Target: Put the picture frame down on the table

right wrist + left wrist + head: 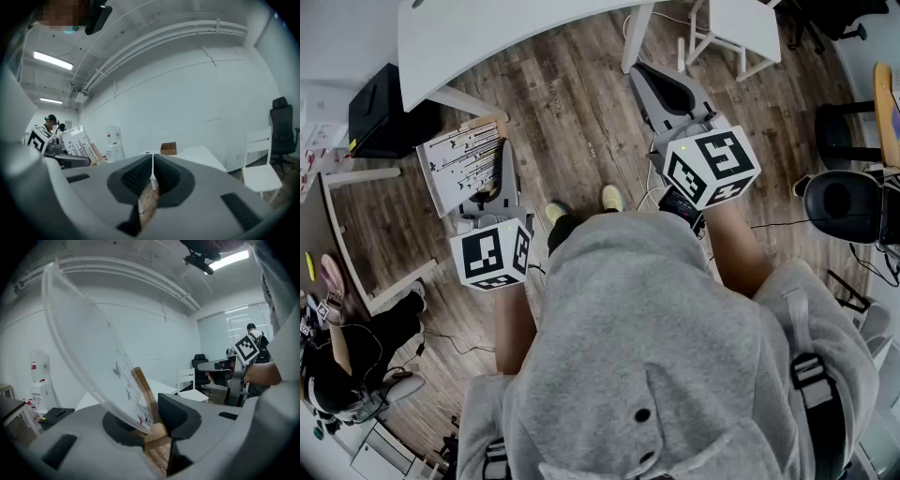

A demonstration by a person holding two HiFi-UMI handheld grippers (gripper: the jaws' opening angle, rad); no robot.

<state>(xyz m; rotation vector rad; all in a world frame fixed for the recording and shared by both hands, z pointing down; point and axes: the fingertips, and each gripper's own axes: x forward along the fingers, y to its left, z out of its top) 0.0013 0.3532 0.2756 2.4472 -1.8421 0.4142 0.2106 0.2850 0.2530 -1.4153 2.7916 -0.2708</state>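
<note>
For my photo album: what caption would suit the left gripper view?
Left gripper clamps the tilted frame by its wooden edge.

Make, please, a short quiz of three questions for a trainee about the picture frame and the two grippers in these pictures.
1. Which gripper holds the light wooden picture frame with the white print?
2. True or false: the jaws of the right gripper stand wide apart.
3. Where is the frame relative to the brown wooden floor? A) lying flat on it; B) held in the air above it; C) standing upright on it.

Key:
1. The left gripper, closed on the frame's lower corner.
2. False: they are together, with nothing between them.
3. B.
</note>
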